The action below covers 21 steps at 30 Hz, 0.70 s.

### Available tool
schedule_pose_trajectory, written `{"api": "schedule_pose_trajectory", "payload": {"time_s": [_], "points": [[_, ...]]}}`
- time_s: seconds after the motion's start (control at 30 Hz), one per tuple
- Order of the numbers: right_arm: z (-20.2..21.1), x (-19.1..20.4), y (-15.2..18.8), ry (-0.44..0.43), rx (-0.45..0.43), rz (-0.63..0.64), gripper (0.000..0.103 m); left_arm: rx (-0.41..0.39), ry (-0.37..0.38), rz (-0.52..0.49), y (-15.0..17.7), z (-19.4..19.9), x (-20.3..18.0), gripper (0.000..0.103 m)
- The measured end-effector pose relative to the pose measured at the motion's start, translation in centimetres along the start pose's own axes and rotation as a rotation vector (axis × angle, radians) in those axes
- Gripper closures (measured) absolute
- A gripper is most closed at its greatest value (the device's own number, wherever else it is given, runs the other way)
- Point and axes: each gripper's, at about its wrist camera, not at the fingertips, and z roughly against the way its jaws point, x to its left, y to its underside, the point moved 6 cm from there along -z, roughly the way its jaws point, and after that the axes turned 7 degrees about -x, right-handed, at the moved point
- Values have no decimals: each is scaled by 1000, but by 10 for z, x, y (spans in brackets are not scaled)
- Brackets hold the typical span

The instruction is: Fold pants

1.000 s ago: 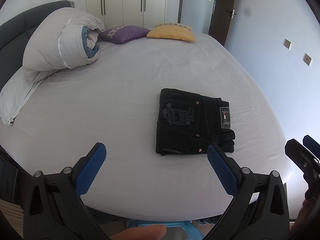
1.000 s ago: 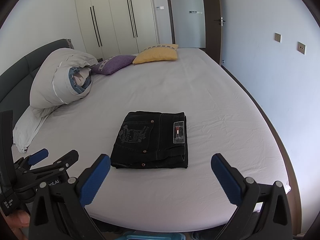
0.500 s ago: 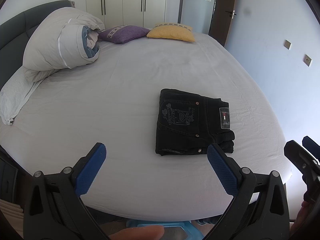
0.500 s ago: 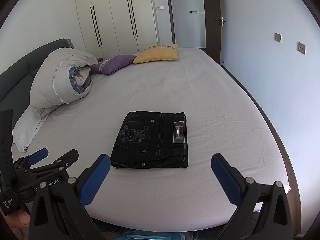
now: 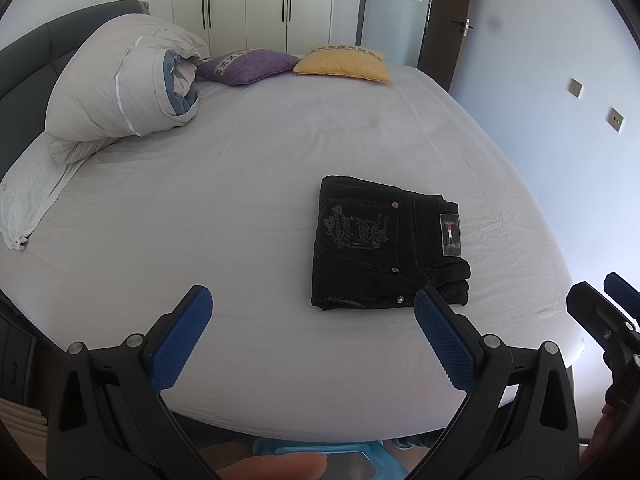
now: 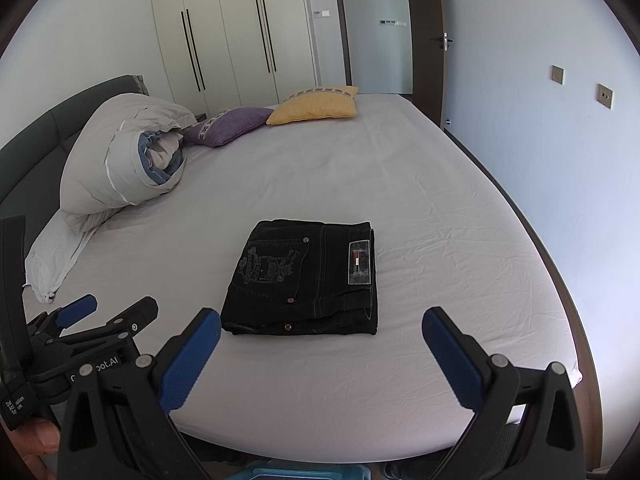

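Lying folded on the white-sheeted bed (image 6: 400, 208), the black denim pants (image 6: 304, 280) looked heavy, limp; best pinched at the stacked edge. Left gripper (image 5: 312, 316) and right gripper (image 6: 320, 336) gaped wide, empty.

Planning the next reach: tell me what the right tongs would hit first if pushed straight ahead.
Probably the folded black pants, lying on the bed sheet directly between the open right tongs. Depth is unclear; aimed lower, they might touch the sheet first.

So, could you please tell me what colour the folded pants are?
Black, with pale stitching on the pocket; the folded pants show best in the right wrist view.
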Motion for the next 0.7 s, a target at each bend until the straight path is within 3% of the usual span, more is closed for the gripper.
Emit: {"api": "schedule_pose_trajectory", "payload": {"time_s": [0.7], "points": [[0,-6,5,-3,11,-1,0,3,-8,-11,0,-1,2,0]]}}
